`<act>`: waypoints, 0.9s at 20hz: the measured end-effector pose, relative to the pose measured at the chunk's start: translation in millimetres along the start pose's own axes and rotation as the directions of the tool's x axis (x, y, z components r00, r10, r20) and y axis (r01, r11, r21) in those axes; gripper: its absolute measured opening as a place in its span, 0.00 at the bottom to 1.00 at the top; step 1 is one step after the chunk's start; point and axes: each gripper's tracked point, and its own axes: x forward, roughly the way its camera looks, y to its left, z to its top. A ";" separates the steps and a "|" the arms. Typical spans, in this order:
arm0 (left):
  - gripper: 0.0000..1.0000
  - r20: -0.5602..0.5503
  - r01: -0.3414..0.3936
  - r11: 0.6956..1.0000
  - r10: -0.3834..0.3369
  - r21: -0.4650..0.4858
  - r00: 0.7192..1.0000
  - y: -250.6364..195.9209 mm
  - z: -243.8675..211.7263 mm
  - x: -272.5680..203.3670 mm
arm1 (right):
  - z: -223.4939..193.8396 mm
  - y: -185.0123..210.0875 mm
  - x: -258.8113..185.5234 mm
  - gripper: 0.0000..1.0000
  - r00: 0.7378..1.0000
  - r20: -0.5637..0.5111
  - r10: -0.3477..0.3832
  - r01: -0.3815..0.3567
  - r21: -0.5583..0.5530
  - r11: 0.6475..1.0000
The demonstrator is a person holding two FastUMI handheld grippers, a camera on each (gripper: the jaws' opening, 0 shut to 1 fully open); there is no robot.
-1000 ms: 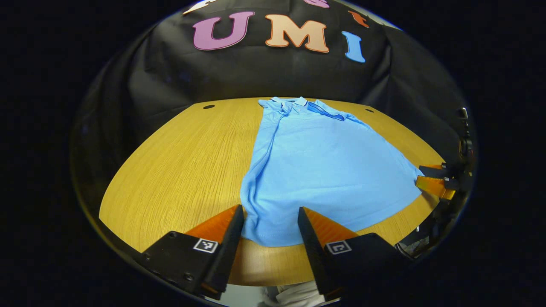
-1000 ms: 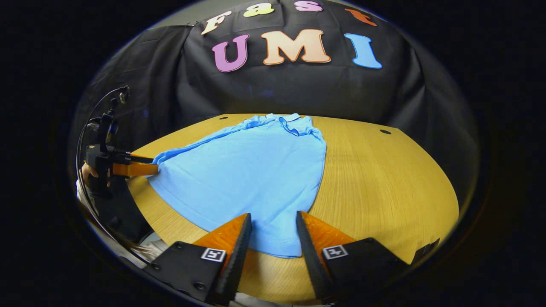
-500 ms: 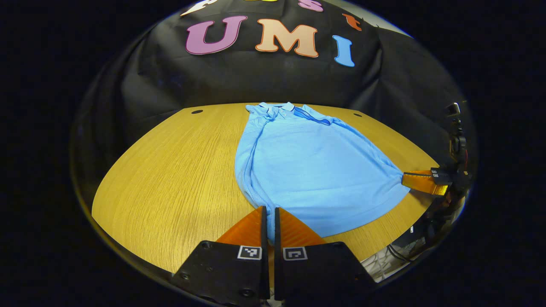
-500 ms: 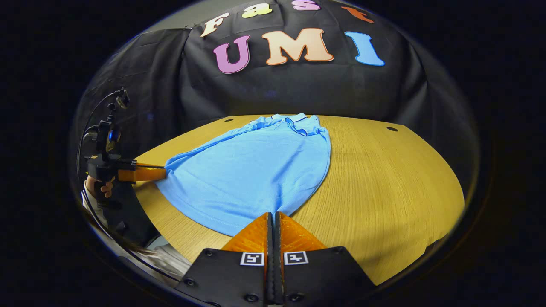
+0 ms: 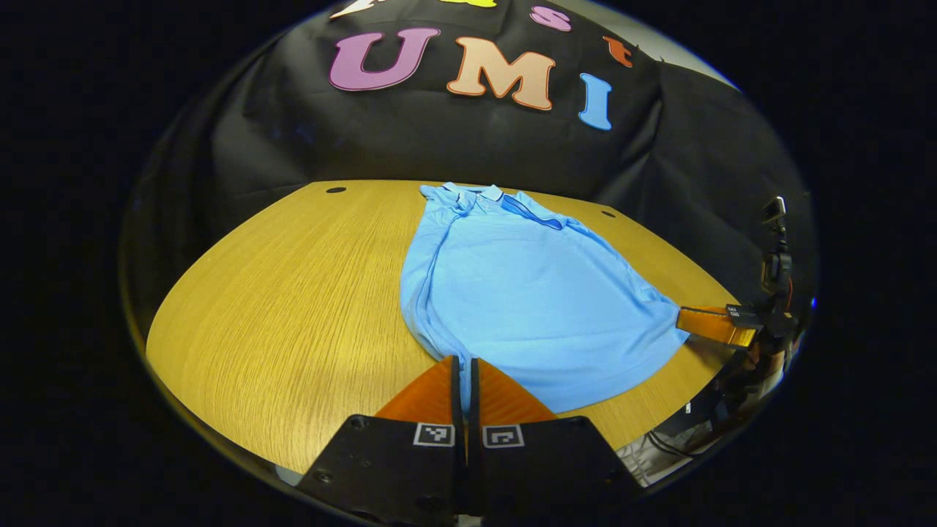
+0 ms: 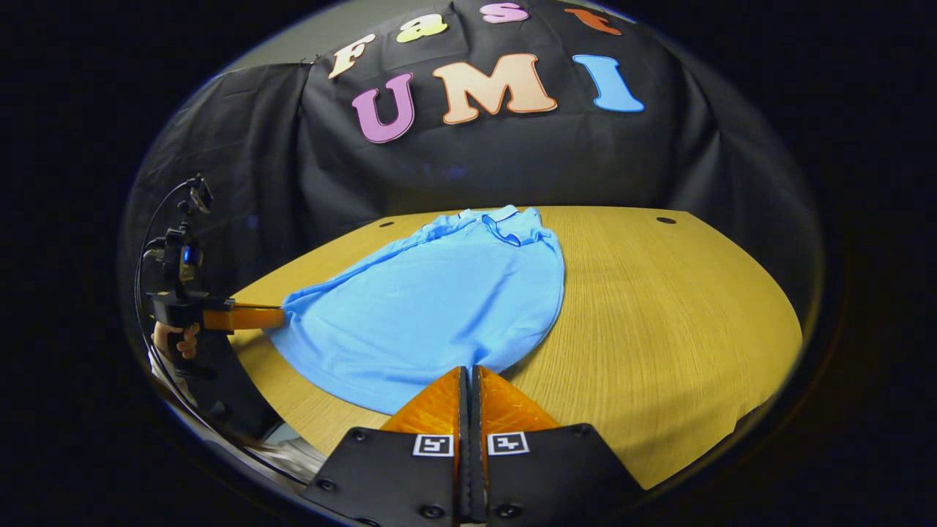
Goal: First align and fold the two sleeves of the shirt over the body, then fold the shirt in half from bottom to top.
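Note:
A light blue polo shirt [image 5: 527, 293] lies on the wooden table [image 5: 293, 293], collar at the far end, both sleeves folded in over the body. My left gripper [image 5: 463, 360] is shut on the shirt's bottom left corner. My right gripper [image 6: 468, 369] is shut on the shirt's [image 6: 439, 307] bottom right corner. Each hem corner is pinched and drawn toward its gripper. In the left gripper view the right gripper [image 5: 684, 320] holds the hem at the far right. In the right gripper view the left gripper [image 6: 277, 318] holds it at the far left, with a hand [image 6: 172, 340] behind it.
Black cloth hangs behind the table [image 6: 659, 307]. Two small dark holes [image 5: 336, 189] [image 5: 607, 214] sit in the tabletop near its far edge. Bare wood lies to the left of the shirt in the left gripper view and to its right in the right gripper view.
Both grippers have closed from open onto the shirt's bottom hem corners. The hem has since been lifted a little and drawn away from the table's front edge.

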 end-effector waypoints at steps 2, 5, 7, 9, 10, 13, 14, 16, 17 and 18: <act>0.00 0.034 0.011 1.000 -0.011 -0.005 0.999 -1.8 18.7 3.4 | 12.0 -2.5 3.6 0.02 1.000 0.013 -0.006 0.006 -0.001 1.000; 0.00 0.073 0.024 1.000 -0.024 -0.008 0.997 -4.6 45.2 8.6 | 36.9 -7.7 11.8 0.02 0.999 0.035 -0.015 0.016 -0.006 1.000; 0.00 0.107 0.033 0.999 -0.032 -0.011 0.994 -5.0 66.5 15.0 | 57.0 -12.2 18.7 0.02 0.998 0.056 -0.027 0.028 -0.009 1.000; 0.00 0.128 0.045 0.999 -0.043 -0.014 0.991 -6.5 85.5 24.4 | 77.9 -17.6 28.9 0.02 0.997 0.070 -0.040 0.042 -0.022 0.999; 0.00 0.134 0.049 0.999 -0.047 -0.015 0.990 -5.8 93.7 30.1 | 86.9 -19.6 35.2 0.02 0.996 0.072 -0.046 0.049 -0.029 0.998; 0.00 0.158 0.056 0.998 -0.053 -0.010 0.986 -3.3 124.4 49.5 | 113.1 -25.4 56.8 0.02 0.996 0.072 -0.057 0.061 -0.055 0.997; 0.00 0.166 0.054 0.998 -0.052 -0.011 0.985 -0.7 134.6 56.1 | 120.9 -28.0 65.4 0.02 0.995 0.072 -0.065 0.070 -0.065 0.995; 0.00 0.182 0.057 0.998 -0.054 -0.007 0.982 1.7 155.4 70.0 | 138.9 -31.9 82.3 0.02 0.995 0.073 -0.074 0.079 -0.080 0.994; 0.00 0.183 0.049 0.999 -0.048 0.003 0.982 6.9 163.9 77.2 | 147.9 -34.1 90.4 0.02 0.994 0.070 -0.079 0.085 -0.084 0.993; 0.00 0.185 0.041 0.999 -0.043 0.014 0.982 11.5 173.4 86.4 | 156.3 -36.4 99.0 0.02 0.994 0.071 -0.082 0.089 -0.090 0.992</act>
